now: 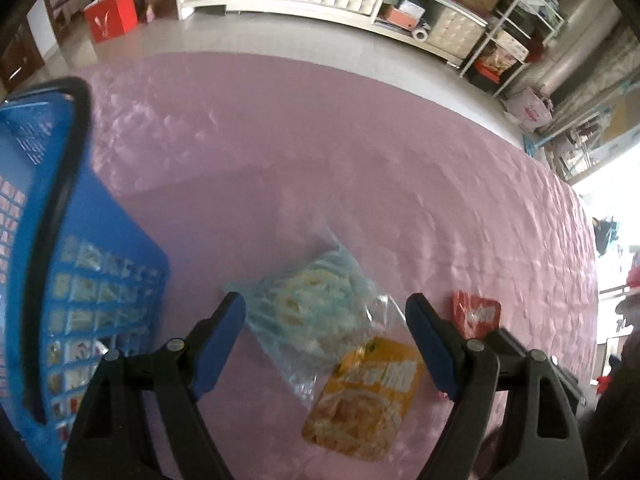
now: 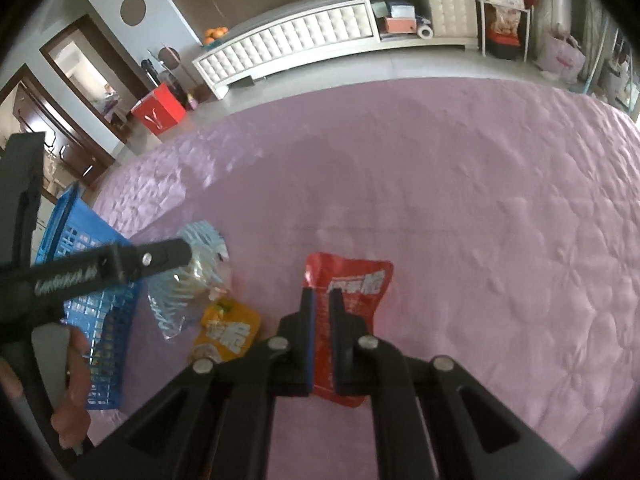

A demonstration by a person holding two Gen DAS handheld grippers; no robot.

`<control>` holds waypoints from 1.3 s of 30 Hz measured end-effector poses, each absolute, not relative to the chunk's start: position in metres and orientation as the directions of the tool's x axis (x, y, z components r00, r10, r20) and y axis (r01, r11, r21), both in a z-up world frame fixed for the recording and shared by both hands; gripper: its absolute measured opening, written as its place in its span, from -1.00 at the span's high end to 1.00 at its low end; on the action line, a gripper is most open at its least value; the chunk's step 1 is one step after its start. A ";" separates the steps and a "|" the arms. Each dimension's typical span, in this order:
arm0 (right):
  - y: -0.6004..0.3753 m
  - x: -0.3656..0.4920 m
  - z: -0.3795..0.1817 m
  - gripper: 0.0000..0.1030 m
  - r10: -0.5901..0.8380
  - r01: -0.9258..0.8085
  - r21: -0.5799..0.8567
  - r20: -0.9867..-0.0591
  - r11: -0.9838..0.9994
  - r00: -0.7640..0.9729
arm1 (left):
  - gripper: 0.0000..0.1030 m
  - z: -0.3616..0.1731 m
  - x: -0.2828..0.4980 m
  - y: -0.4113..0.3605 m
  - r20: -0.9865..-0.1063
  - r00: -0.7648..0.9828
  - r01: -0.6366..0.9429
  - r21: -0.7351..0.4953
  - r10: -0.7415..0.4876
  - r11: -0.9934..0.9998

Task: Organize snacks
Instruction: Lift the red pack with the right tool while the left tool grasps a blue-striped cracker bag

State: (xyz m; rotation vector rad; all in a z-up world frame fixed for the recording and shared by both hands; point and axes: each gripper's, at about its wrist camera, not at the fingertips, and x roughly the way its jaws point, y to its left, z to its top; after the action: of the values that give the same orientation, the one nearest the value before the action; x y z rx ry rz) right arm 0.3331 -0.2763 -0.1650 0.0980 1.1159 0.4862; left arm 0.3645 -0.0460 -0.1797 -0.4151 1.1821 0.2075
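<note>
My right gripper (image 2: 322, 293) is shut on the near end of a red snack packet (image 2: 352, 284), which lies flat against the pink tablecloth (image 2: 440, 200). My left gripper (image 1: 326, 300) hangs open above a clear bag with pale blue print (image 1: 304, 312) and an orange packet (image 1: 368, 396), touching neither. The red packet (image 1: 478, 314) shows just right of the left gripper's right finger. A blue mesh basket (image 1: 120, 232) stands at the left with several snacks inside. In the right wrist view the clear bag (image 2: 192, 284) and orange packet (image 2: 230, 330) lie beside the basket (image 2: 96, 240).
The pink cloth (image 1: 320, 140) stretches far behind and to the right. A person's hand (image 2: 76, 360) holds the left gripper's handle at the left edge. Across the floor stand a white tufted cabinet (image 2: 292, 44), a red box (image 2: 160, 108) and shelving (image 1: 516, 36).
</note>
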 end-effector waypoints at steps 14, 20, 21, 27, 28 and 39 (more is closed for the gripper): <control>-0.277 0.330 -0.158 0.82 0.417 -0.341 0.299 -0.835 0.891 0.358 | -0.57 -0.202 0.389 -0.069 -0.954 0.300 -0.351 -0.109 0.001 0.930; -0.278 0.333 -0.160 0.82 0.395 -0.332 0.283 -0.850 0.900 0.347 | -0.24 -0.200 0.385 -0.081 -0.948 0.317 -0.274 -0.076 0.016 0.959; -0.279 0.333 -0.160 0.82 0.391 -0.326 0.281 -0.852 0.902 0.348 | -0.23 -0.200 0.384 -0.082 -0.948 0.318 -0.268 -0.075 0.015 0.961; -0.288 0.335 -0.157 0.82 0.360 -0.315 0.253 -0.865 0.915 0.349 | -0.20 -0.196 0.359 -0.085 -0.943 0.333 -0.235 -0.085 -0.002 0.968; -0.289 0.335 -0.157 0.82 0.349 -0.315 0.242 -0.869 0.918 0.349 | -0.20 -0.195 0.357 -0.085 -0.941 0.339 -0.230 -0.093 -0.010 0.969; -0.270 0.339 -0.165 -0.81 0.287 -0.311 0.190 -0.907 0.931 0.307 | -0.20 -0.168 0.328 -0.093 -0.906 0.424 -0.127 -0.044 0.014 0.991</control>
State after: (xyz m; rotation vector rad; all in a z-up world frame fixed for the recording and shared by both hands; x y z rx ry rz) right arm 0.3390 -0.2703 -0.1648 -0.0229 1.1945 0.3959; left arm 0.3278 -0.0926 -0.1683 -0.1114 1.1305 0.0881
